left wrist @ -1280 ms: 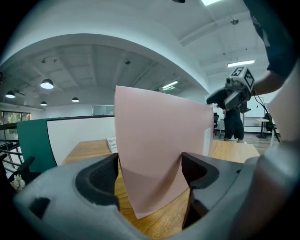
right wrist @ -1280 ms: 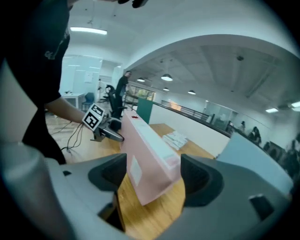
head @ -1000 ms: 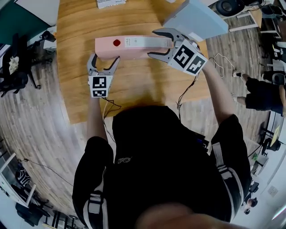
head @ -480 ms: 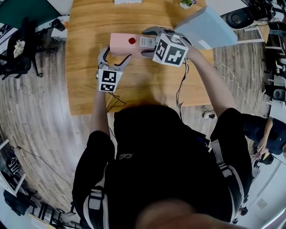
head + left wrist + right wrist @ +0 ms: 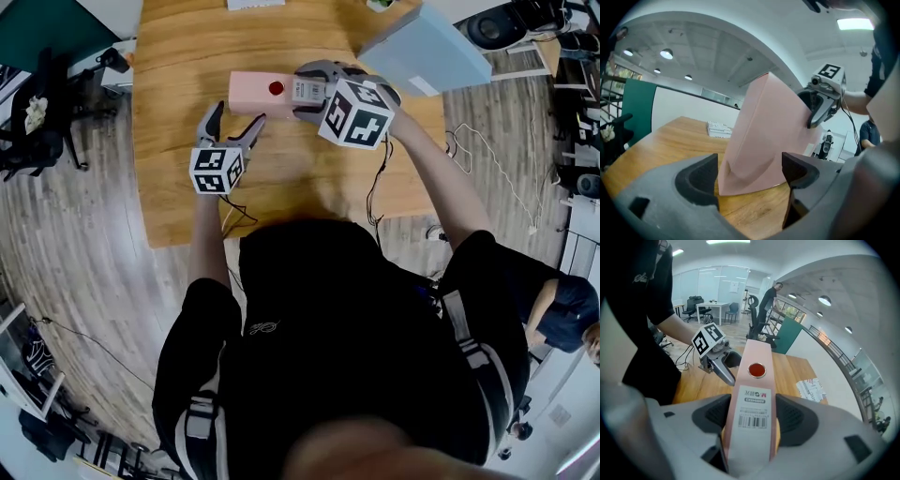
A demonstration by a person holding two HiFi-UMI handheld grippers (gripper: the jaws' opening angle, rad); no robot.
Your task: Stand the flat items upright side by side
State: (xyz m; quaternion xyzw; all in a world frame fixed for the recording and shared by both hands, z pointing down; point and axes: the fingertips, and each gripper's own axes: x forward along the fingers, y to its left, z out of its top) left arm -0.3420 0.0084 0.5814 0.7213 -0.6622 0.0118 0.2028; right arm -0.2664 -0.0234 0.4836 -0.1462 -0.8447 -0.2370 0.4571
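Right gripper (image 5: 750, 418) just closing on pink box (image 5: 255, 94) (seemingly gripped) | left gripper (image 5: 749, 176) jaws apart around its corner

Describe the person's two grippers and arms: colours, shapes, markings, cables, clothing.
Both the left gripper and the right gripper are grey, with two curved jaws lined with black foam pads. Each carries a white cube printed with black square markers. A thin black cable trails from each toward the person. The arms come out of short black sleeves.
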